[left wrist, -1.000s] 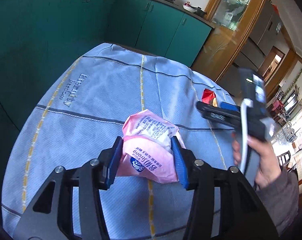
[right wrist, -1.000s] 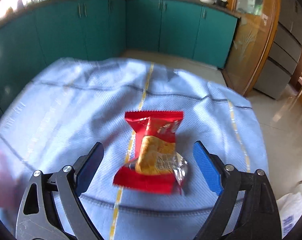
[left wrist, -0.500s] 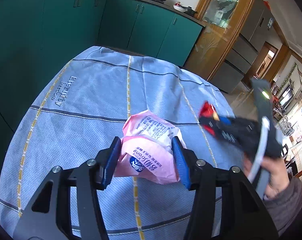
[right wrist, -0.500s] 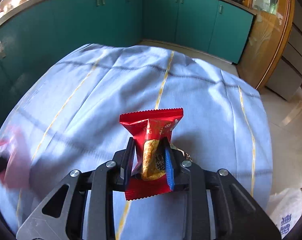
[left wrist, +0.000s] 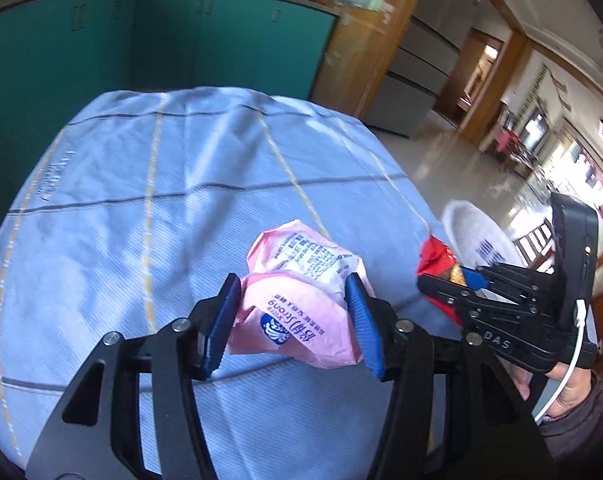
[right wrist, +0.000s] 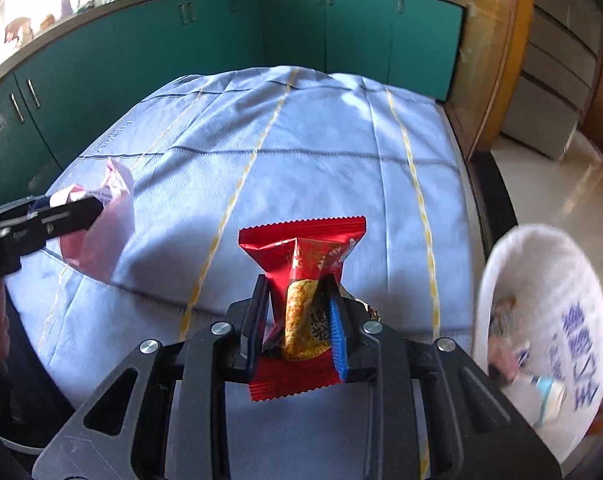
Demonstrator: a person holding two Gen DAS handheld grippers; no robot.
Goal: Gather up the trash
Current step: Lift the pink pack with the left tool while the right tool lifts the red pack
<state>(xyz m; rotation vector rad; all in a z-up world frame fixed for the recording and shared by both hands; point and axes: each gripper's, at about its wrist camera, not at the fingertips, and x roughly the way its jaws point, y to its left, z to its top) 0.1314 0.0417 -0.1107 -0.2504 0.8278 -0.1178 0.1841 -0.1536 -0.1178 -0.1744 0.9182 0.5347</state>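
Observation:
My left gripper (left wrist: pixel 291 324) is shut on a crumpled pink wrapper (left wrist: pixel 301 304) and holds it above the blue tablecloth (left wrist: pixel 161 184). My right gripper (right wrist: pixel 297 328) is shut on a red snack wrapper (right wrist: pixel 305 256), lifted above the cloth near the table's right edge. In the left wrist view the right gripper (left wrist: pixel 453 280) and the red wrapper (left wrist: pixel 435 256) sit to the right, next to a white plastic trash bag (left wrist: pixel 477 240). In the right wrist view the bag (right wrist: pixel 549 320) is open at the right with trash inside, and the pink wrapper (right wrist: pixel 101 216) shows at the left.
The round table's dark rim (right wrist: pixel 497 196) shows at the right. Teal cabinets (right wrist: pixel 261 28) stand behind the table. A wooden cabinet (left wrist: pixel 361 40) and tiled floor (left wrist: pixel 461 160) lie to the right.
Both grippers have swung right toward the white bag, each carrying its wrapper. The right gripper closed on the red wrapper and lifted it off the cloth.

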